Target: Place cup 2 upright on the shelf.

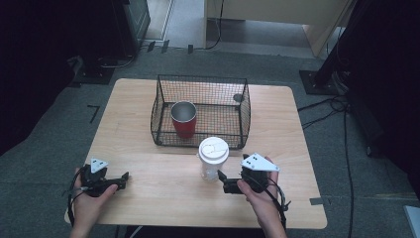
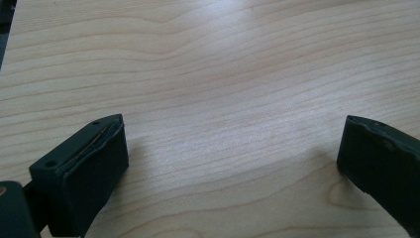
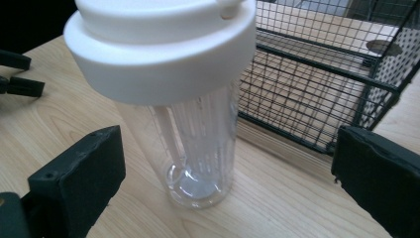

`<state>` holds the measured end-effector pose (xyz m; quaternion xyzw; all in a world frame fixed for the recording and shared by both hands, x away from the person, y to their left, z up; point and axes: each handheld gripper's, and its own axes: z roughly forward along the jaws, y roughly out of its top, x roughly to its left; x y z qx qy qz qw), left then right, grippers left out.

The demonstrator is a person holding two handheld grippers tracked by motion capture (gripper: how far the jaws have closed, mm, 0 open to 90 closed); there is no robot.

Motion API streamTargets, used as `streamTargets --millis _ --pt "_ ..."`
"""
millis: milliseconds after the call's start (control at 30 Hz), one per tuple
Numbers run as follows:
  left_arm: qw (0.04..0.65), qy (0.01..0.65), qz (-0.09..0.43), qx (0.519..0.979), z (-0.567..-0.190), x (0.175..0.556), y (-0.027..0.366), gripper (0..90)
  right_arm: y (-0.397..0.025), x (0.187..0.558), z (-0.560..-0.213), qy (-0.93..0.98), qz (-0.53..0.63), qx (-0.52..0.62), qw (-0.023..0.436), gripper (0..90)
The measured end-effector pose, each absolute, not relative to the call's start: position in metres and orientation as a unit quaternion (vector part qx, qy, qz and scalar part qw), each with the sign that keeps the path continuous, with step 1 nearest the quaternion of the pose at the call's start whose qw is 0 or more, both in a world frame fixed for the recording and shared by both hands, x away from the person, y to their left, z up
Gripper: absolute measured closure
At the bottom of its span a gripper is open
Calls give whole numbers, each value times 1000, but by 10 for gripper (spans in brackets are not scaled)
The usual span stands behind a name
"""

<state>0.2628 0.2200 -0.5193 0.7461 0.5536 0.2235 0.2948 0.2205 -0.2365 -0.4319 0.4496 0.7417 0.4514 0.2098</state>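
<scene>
The right gripper [image 3: 230, 163] has its jaws spread wide on either side of a clear plastic cup [image 3: 198, 144] with a white lid [image 3: 158, 44]; neither jaw touches the cup. The cup stands upright on the wooden tabletop [image 3: 277, 208], a little right of the middle and toward the near edge, just in front of a black wire basket [image 3: 317, 89]. In the high view the right gripper [image 1: 221, 179] sits just right of the cup [image 1: 210, 166], held by the person's right hand [image 1: 260, 196], which comes in over the near edge.

The left gripper [image 2: 233, 148] also has its jaws wide apart, with nothing between them but bare wood [image 2: 223, 74]. In the high view the left gripper [image 1: 125, 178] lies low over the tabletop near its near left corner, held by the left hand [image 1: 91, 198], well apart from the cup.

The wire basket [image 1: 200, 111] stands in the middle of the tabletop toward the far edge. Inside it, at its near left part, a red cup [image 1: 183, 119] with a silvery inside stands upright. A small dark round thing [image 1: 238, 97] shows near the basket's far right corner; what it is cannot be told.
</scene>
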Motion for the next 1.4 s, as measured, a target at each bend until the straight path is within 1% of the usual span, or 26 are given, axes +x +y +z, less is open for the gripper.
streamTargets --millis 400,1033,1100,1300,1400 --pt "295 550 223 748 -519 263 220 1 -220 228 -436 744 463 442 194 5" --pt "296 551 222 748 -519 263 220 1 -194 244 -438 738 480 438 185 19" --pt "296 551 222 748 -519 263 220 1 -191 246 -439 734 482 441 188 40" --pt "294 551 224 748 -519 263 220 1 -185 249 -443 728 477 452 197 61" --pt "294 550 224 749 -519 263 220 1 -182 251 -446 729 465 455 214 61"
